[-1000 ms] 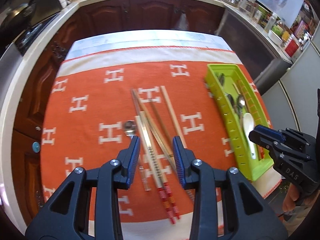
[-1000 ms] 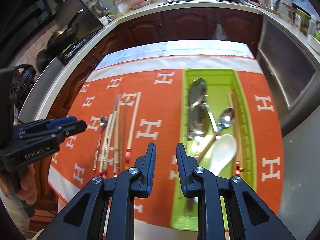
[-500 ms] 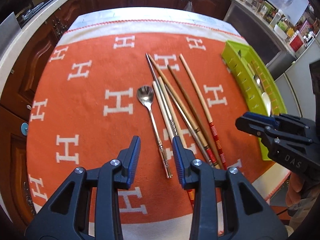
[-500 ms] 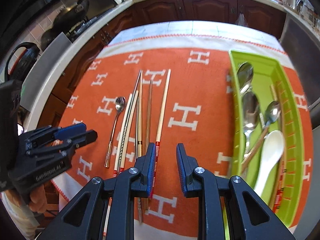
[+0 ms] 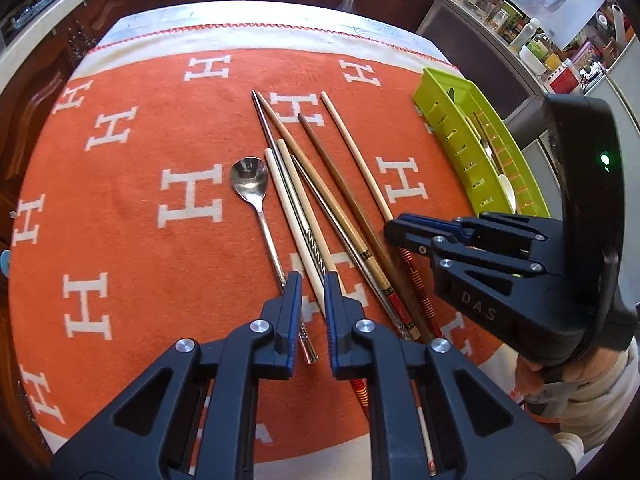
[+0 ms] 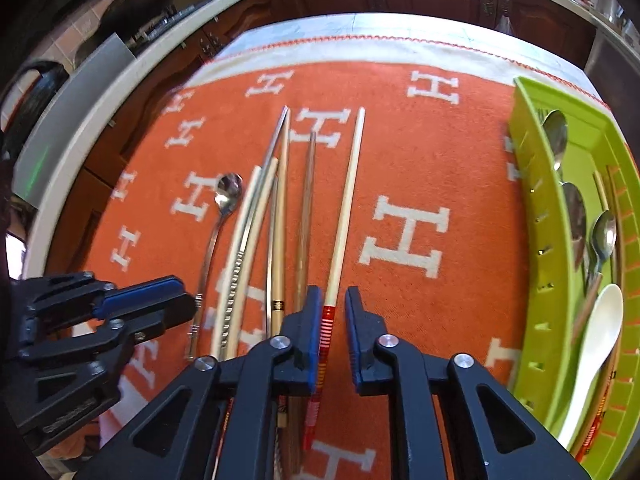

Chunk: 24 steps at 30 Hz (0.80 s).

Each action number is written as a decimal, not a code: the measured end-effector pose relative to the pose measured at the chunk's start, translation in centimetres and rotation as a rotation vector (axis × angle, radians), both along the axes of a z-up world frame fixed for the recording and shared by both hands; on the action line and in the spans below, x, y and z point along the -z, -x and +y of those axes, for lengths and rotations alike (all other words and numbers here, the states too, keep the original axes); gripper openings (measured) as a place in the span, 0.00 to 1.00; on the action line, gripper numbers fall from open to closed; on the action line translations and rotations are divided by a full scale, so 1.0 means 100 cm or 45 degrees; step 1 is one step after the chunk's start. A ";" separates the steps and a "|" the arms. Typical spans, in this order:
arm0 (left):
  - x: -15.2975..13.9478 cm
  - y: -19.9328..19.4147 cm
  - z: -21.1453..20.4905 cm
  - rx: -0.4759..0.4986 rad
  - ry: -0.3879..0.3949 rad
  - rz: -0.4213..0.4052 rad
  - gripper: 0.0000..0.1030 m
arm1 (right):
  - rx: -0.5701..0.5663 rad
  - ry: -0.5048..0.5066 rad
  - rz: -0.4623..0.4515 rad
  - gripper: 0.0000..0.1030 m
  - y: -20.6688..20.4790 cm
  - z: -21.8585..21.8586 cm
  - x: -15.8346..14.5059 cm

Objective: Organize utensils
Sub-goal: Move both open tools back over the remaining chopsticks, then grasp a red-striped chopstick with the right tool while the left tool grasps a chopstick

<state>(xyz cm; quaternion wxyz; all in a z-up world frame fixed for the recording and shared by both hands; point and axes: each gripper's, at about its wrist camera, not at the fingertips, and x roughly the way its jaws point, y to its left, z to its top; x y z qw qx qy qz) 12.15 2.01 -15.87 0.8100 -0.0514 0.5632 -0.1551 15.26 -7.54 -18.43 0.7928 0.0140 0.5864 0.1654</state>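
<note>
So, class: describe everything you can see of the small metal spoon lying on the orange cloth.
The small metal spoon is shiny silver-coloured metal, with an oval bowl facing up and a long thin handle that ends in ringed grooves. It lies flat on the orange cloth, bowl away from the camera, at the left edge of the row of chopsticks. Its handle end lies by the left gripper, beside the left finger's tip. Whether that finger touches it is unclear.

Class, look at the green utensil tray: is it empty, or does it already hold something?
Not empty. The green tray already holds metal spoons, a white spoon and red-banded chopsticks along its far wall.
</note>
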 end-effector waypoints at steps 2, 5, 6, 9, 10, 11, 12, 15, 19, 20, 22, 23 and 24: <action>0.002 -0.002 -0.001 0.004 0.008 0.013 0.08 | 0.003 0.032 -0.020 0.07 -0.001 0.002 0.001; 0.006 -0.007 -0.007 0.019 0.003 0.024 0.08 | 0.031 0.010 -0.022 0.06 -0.001 -0.002 0.002; 0.008 -0.009 -0.009 0.022 0.000 0.029 0.08 | 0.044 0.001 -0.020 0.05 -0.001 -0.005 0.002; 0.015 -0.012 -0.012 0.024 -0.022 0.057 0.08 | 0.062 -0.027 -0.008 0.05 0.002 -0.013 0.001; 0.018 -0.013 -0.014 0.019 -0.036 0.069 0.08 | 0.065 -0.033 -0.006 0.05 0.004 -0.015 0.001; 0.018 -0.014 -0.014 0.015 -0.031 0.065 0.08 | 0.067 -0.043 -0.002 0.05 0.005 -0.017 0.001; 0.018 -0.014 -0.014 0.014 -0.032 0.066 0.08 | 0.070 -0.048 -0.001 0.05 0.007 -0.019 0.000; 0.018 -0.014 -0.015 0.007 -0.039 0.067 0.08 | 0.073 -0.057 -0.003 0.05 0.010 -0.021 0.001; 0.019 -0.014 -0.016 -0.004 -0.060 0.070 0.08 | 0.073 -0.072 -0.006 0.05 0.013 -0.024 0.001; 0.020 -0.014 -0.016 -0.008 -0.049 0.079 0.08 | 0.072 -0.077 -0.007 0.05 0.013 -0.025 0.001; 0.020 -0.014 -0.014 -0.009 -0.046 0.084 0.08 | 0.071 -0.081 -0.009 0.05 0.014 -0.026 0.000; 0.021 -0.015 -0.017 -0.011 -0.053 0.090 0.08 | 0.070 -0.082 -0.011 0.05 0.015 -0.026 0.001; 0.021 -0.015 -0.017 -0.011 -0.063 0.095 0.08 | 0.069 -0.081 -0.013 0.05 0.015 -0.026 0.000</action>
